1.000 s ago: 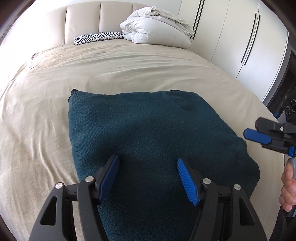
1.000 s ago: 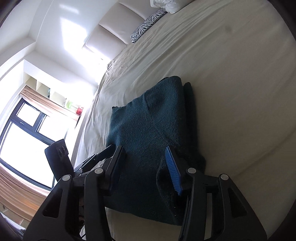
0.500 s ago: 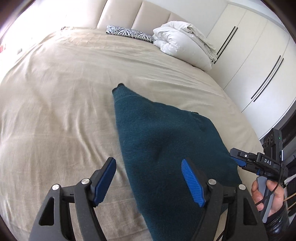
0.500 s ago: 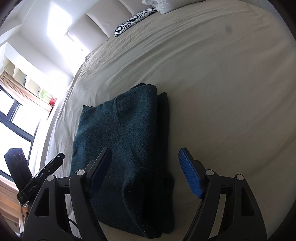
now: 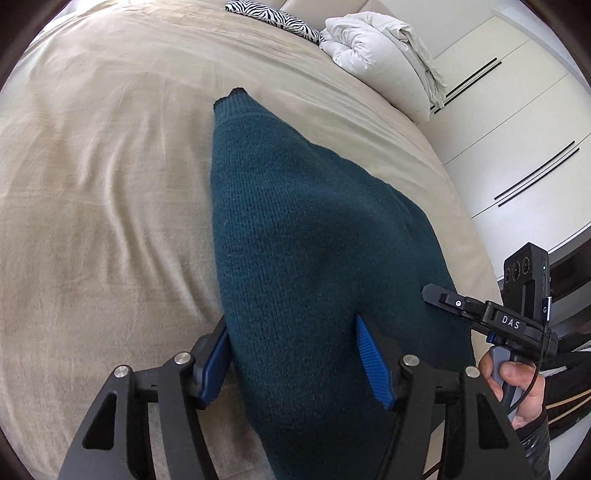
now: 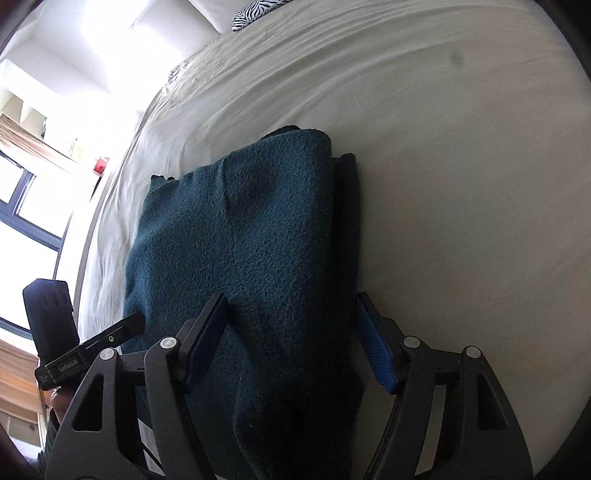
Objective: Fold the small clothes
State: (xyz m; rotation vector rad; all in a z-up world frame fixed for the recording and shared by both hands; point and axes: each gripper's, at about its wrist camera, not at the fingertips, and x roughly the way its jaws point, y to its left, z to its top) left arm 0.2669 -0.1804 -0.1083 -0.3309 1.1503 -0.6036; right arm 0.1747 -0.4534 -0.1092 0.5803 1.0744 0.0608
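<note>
A dark teal knit sweater (image 5: 314, 229) lies folded on the beige bed; it also shows in the right wrist view (image 6: 255, 229) with a folded edge along its right side. My left gripper (image 5: 295, 358) is open, its blue pads (image 5: 373, 365) straddling the near left corner of the sweater. My right gripper (image 6: 291, 347) is open, its jaws straddling the near right edge of the sweater. The right gripper also shows in the left wrist view (image 5: 480, 310) at the sweater's right edge. The left gripper shows in the right wrist view (image 6: 99, 343) at the sweater's left edge.
The beige bed sheet (image 5: 103, 192) spreads wide to the left and far side. A white folded duvet (image 5: 376, 51) and a zebra pillow (image 5: 273, 14) lie at the headboard. White wardrobe doors (image 5: 517, 129) stand to the right. A window (image 6: 22, 206) is on the left.
Both grippers have come down and closer to the sweater's near edge; their open jaws now straddle the fabric. The left view has swung to the right.
</note>
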